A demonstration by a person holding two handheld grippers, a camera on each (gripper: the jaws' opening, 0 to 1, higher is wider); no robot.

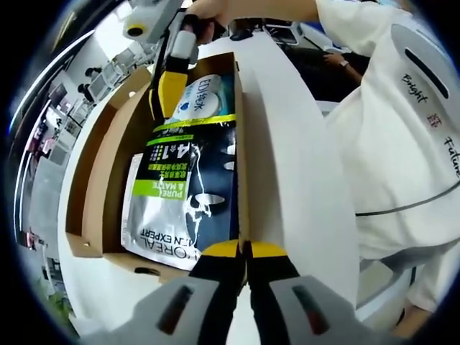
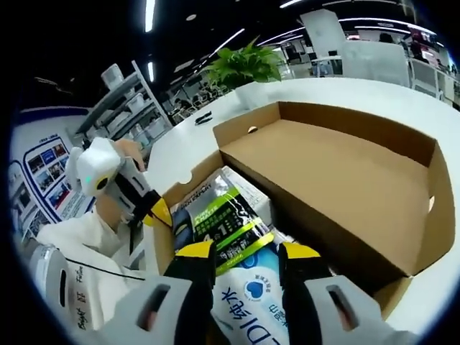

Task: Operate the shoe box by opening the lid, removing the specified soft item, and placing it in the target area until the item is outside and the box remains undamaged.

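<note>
The cardboard shoe box (image 1: pixel 242 144) lies on a white table with its lid (image 2: pixel 345 180) folded fully back. Inside are a black, green and silver face-mask sachet (image 1: pixel 188 194) (image 2: pixel 215 215) and a white-and-blue packet (image 1: pixel 205 92) (image 2: pixel 248 302). My left gripper (image 1: pixel 244 250) is shut on the box's thin side wall; it appears in the right gripper view (image 2: pixel 154 210) at the box's left wall. My right gripper (image 2: pixel 246 253) reaches into the box, jaws apart, straddling the white-and-blue packet. In the left gripper view it (image 1: pixel 169 90) hangs over that packet at the far end.
A person in a white shirt (image 1: pixel 402 144) (image 2: pixel 79 244) stands close beside the box. The white table (image 2: pixel 402 93) stretches beyond the lid, with a potted plant (image 2: pixel 244 68) at its far edge. Shelves and desks fill the background.
</note>
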